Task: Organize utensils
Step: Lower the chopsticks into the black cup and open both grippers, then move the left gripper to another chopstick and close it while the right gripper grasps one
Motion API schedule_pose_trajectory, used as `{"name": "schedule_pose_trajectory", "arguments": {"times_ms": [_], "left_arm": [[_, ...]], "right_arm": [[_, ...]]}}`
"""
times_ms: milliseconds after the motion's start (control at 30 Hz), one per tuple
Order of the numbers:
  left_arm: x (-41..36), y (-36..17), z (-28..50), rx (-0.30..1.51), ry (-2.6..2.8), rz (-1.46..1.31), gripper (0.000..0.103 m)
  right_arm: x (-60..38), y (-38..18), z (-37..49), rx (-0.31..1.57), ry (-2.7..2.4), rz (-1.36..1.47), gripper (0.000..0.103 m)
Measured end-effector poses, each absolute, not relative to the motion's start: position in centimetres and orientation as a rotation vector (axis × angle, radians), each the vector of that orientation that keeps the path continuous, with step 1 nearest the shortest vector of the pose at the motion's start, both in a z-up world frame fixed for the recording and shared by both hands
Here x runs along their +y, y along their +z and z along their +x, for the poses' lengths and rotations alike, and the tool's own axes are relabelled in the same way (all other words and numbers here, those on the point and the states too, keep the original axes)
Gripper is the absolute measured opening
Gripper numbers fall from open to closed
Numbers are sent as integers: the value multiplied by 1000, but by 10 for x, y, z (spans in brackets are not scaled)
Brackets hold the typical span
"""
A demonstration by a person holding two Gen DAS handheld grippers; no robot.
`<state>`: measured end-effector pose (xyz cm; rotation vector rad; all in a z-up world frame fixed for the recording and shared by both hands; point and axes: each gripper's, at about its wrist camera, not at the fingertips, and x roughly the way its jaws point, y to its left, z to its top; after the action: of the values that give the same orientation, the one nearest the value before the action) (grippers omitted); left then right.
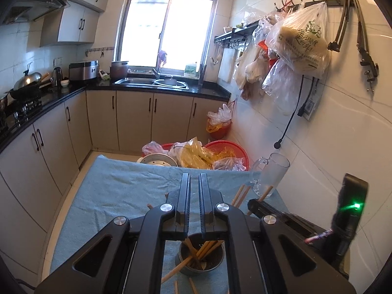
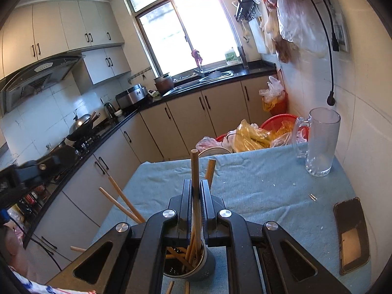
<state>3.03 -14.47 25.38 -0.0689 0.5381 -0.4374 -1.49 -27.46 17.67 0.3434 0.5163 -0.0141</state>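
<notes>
Chopsticks (image 2: 189, 252) in grey holder (image 2: 208, 264)

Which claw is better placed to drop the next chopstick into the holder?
Right. The right claw is shut on a chopstick, upright directly above the metal holder. The left claw is shut with nothing between its fingers, so it has nothing to place.

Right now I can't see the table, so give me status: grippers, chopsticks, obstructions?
Right gripper shut on a chopstick over the holder. Left gripper shut, empty. Nothing blocking.
</notes>
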Motion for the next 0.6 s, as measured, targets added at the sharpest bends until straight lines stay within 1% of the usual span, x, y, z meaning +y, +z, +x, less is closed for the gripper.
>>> {"name": "schedule_pose_trajectory", "arguments": {"times_ms": [33, 67, 100, 133, 167, 200, 333, 367, 400, 533, 567, 600], "left_arm": [[-143, 256, 28, 534, -438, -67, 8], [-141, 258, 24, 529, -437, -67, 14], [-138, 261, 20, 523, -434, -71, 22], [-135, 263, 16, 518, -433, -76, 26], [-130, 266, 10, 508, -433, -84, 30], [-127, 268, 6, 500, -432, -87, 30], [-110, 280, -20, 453, -412, -75, 32], [-104, 283, -28, 442, -409, -74, 36], [-99, 286, -34, 434, -407, -75, 40], [-78, 293, -64, 400, -389, -73, 43], [-73, 293, -71, 393, -384, -73, 47], [-64, 292, -82, 380, -372, -74, 52]], "right_arm": [[-275, 176, -15, 517, -13, 349, 9], [-275, 176, -16, 518, -11, 353, 11], [-275, 176, -17, 519, -9, 353, 18], [-274, 178, -18, 518, -8, 351, 28], [-272, 180, -20, 514, -9, 347, 32], [-272, 181, -21, 511, -11, 343, 36], [-268, 187, -30, 499, -16, 330, 38], [-267, 190, -34, 494, -16, 330, 38], [-266, 192, -38, 490, -16, 329, 41], [-265, 203, -64, 463, -24, 328, 49], [-265, 205, -73, 458, -28, 326, 51], [-265, 207, -78, 456, -31, 323, 54]]}}
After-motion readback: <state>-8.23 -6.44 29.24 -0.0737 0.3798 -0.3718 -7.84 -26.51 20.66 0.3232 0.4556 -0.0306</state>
